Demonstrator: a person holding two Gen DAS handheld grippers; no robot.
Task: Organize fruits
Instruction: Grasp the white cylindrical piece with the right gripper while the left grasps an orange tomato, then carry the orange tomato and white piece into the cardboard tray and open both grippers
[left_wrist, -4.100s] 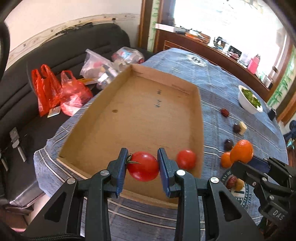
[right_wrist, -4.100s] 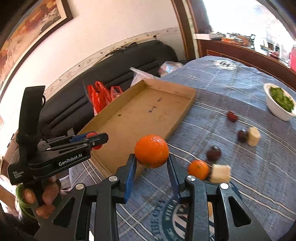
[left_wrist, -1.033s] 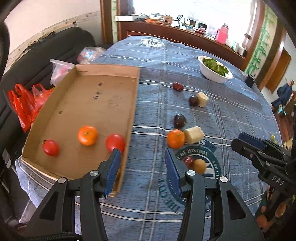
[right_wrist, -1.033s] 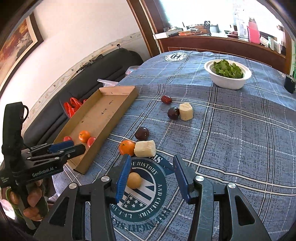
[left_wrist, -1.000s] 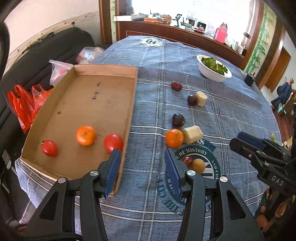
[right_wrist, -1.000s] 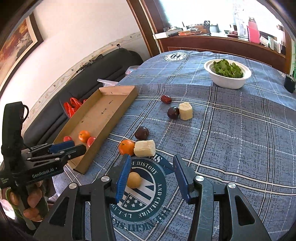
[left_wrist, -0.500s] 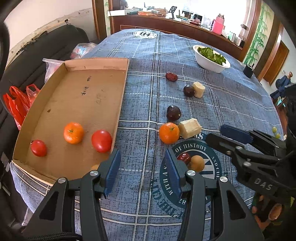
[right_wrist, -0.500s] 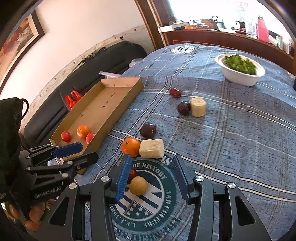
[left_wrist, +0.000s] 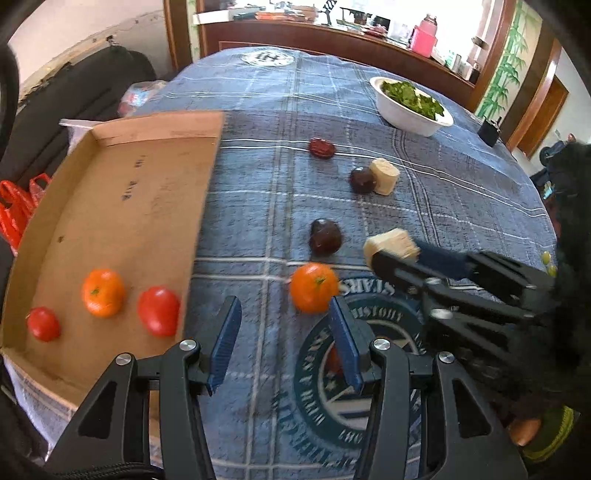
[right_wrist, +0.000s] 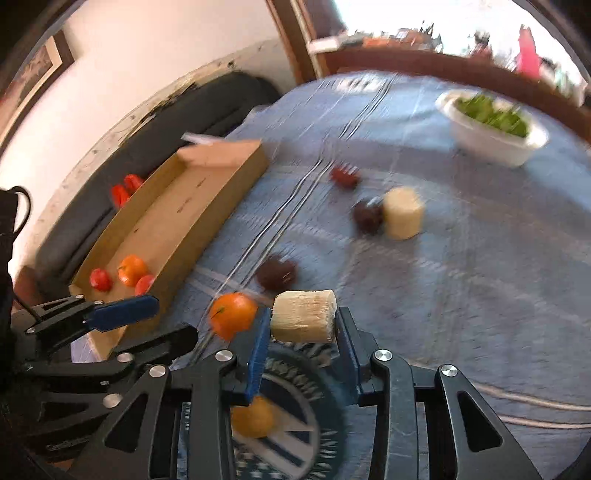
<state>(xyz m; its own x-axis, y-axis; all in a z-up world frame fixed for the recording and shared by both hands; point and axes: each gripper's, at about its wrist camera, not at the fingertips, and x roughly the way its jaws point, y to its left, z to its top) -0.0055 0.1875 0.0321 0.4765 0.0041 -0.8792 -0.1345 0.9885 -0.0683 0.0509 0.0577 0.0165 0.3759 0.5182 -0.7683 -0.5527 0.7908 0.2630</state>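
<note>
A cardboard tray (left_wrist: 110, 206) on the left holds two tomatoes (left_wrist: 159, 311) and an orange (left_wrist: 102, 292). A second orange (left_wrist: 314, 288) lies on the blue cloth, just past the right fingertip of my left gripper (left_wrist: 284, 330), which stands open and empty. My right gripper (right_wrist: 303, 332) is closing on a pale cream block (right_wrist: 304, 315); its pads meet the block's two ends. The left wrist view shows that gripper (left_wrist: 402, 254) at the same block (left_wrist: 391, 242). A small yellow-brown fruit (right_wrist: 253, 417) lies under the right gripper's fingers.
On the cloth beyond lie a dark plum (left_wrist: 325, 236), a second plum (left_wrist: 362, 180) against another cream block (left_wrist: 385, 176), and a red date (left_wrist: 322, 147). A white bowl of greens (left_wrist: 410, 107) stands at the back. Red bags (left_wrist: 18, 206) lie on the sofa.
Both grippers have come forward and lower over the cloth. The right jaws have narrowed around the cream block, leaving the yellow-brown fruit behind. The left gripper has neared the loose orange.
</note>
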